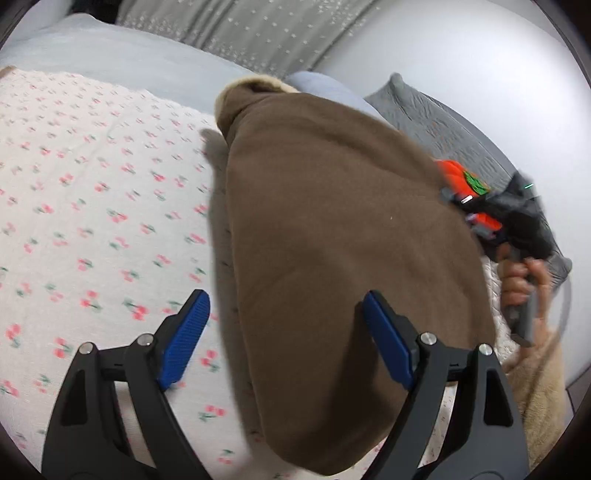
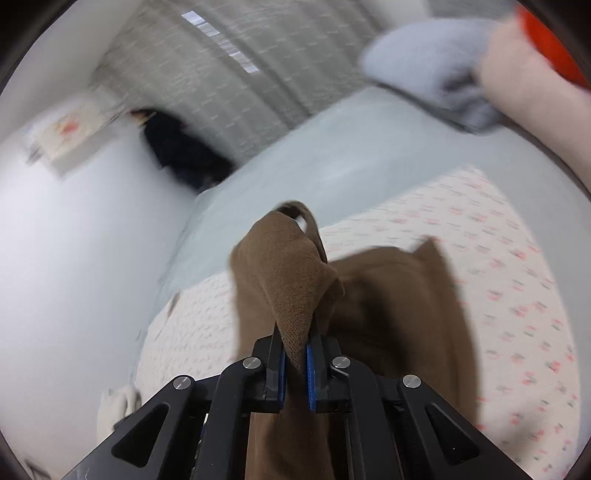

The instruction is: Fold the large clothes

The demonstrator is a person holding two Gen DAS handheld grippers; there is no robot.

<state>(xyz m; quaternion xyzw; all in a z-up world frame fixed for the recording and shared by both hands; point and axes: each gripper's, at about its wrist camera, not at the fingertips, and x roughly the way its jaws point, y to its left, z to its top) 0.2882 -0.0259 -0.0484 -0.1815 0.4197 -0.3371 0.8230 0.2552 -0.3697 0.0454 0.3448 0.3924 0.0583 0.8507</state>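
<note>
A large brown garment (image 1: 332, 236) with a cream lining hangs lifted over the cherry-print bedspread (image 1: 92, 203). My left gripper (image 1: 284, 332) is open and empty, its blue pads either side of the garment's left edge, above the bedspread. My right gripper (image 2: 295, 365) is shut on a corner of the brown garment (image 2: 291, 291) and holds it up; the rest drapes down onto the bedspread (image 2: 498, 295). The right gripper also shows in the left wrist view (image 1: 480, 206), at the garment's right edge, with a hand on its handle.
A pale blue sheet (image 1: 129, 62) covers the bed's far part. A grey quilted pillow (image 1: 443, 125) lies at the right. Grey curtains (image 1: 258, 29) hang behind. A dark object (image 2: 181, 151) sits by the white wall. A cream fleece piece (image 1: 535, 380) lies at lower right.
</note>
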